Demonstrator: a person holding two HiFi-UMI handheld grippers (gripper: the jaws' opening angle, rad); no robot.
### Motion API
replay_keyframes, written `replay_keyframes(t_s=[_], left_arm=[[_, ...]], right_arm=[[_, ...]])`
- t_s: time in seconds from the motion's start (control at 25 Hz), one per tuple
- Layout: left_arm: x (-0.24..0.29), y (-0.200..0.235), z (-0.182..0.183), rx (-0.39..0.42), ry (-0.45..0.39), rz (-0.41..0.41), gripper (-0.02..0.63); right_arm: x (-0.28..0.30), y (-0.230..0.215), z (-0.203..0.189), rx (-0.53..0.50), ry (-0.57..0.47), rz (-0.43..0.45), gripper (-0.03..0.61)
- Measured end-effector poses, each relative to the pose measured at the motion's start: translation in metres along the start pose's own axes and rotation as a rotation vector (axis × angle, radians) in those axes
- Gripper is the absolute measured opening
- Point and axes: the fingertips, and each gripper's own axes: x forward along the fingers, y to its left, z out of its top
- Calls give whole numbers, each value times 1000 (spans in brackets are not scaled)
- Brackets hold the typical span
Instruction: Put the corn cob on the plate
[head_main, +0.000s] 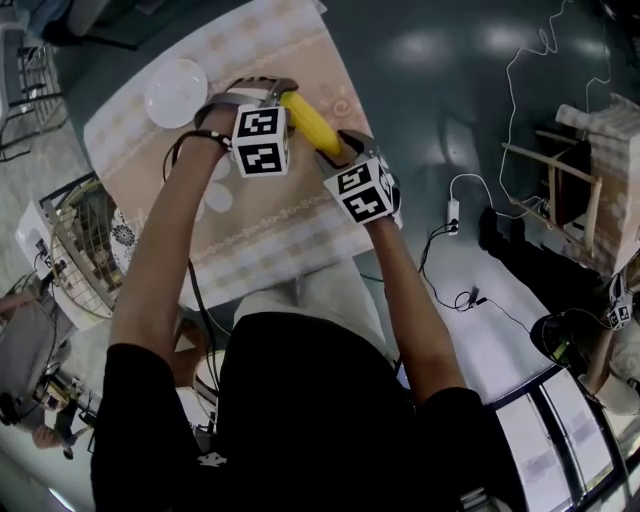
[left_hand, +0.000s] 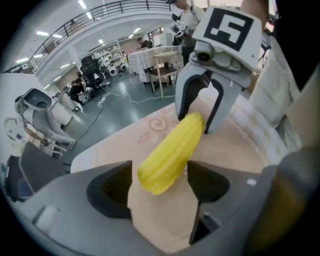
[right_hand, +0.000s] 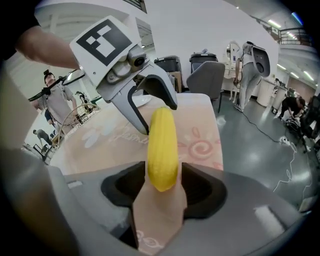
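Note:
A yellow corn cob (head_main: 310, 122) lies on the beige tablecloth with one gripper at each end. My left gripper (head_main: 270, 95) points steeply down over its far end; in the left gripper view the cob's tip (left_hand: 172, 150) sits between the spread jaws with a slim gap on each side, so this gripper (left_hand: 159, 182) is open. My right gripper (head_main: 345, 150) straddles the near end; its jaws (right_hand: 161, 185) flank the cob (right_hand: 162, 145) closely and are open. The white plate (head_main: 175, 92) stands bare at the table's far left corner, a hand's width from the cob.
The table (head_main: 270, 235) is small, with its edge close on the right of the cob. A small white disc (head_main: 218, 197) lies under my left forearm. A wire rack (head_main: 85, 250) stands left of the table. Cables and a power strip (head_main: 453, 215) lie on the floor at right.

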Motion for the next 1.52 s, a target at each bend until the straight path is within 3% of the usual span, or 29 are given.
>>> replay_keyframes(t_s=[0.28, 0.72, 1.2, 1.52], left_arm=[[15, -6, -4, 40, 41, -118, 342], [14, -5, -6, -8, 54, -159, 321], [-2, -7, -11, -71, 35, -137, 314], [-21, 6, -41, -168, 36, -80, 313]], right_arm=[[6, -3, 0, -51, 6, -16, 225], [4, -6, -1, -126, 41, -16, 192], [1, -1, 10, -175, 50, 24, 192], [15, 5, 44, -269, 40, 59, 192]])
